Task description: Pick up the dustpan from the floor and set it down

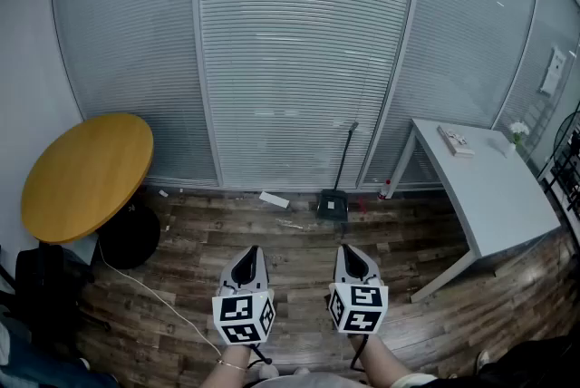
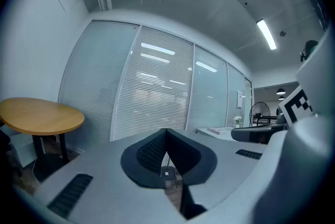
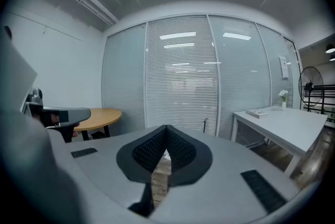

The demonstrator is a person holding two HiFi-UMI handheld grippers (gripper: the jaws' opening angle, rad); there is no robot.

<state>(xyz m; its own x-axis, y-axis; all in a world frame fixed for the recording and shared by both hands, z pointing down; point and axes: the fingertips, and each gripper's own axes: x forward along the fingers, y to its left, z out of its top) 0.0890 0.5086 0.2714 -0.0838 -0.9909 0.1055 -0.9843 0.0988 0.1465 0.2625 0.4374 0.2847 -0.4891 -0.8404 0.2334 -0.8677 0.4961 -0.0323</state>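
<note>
Two hand-held grippers, left gripper (image 1: pixel 249 252) and right gripper (image 1: pixel 348 248), sit nearest, jaws pressed together, empty. Farther ahead, the dark dustpan (image 1: pixel 333 207) stands on the wood floor (image 1: pixel 299 261) by the blinds (image 1: pixel 299 60). It looks light and rigid; its thin upright handle (image 1: pixel 345 160) seems the best hold.

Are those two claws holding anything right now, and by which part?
Nothing. The left claw and right claw are both shut and empty; the dustpan lies untouched ahead.
</note>
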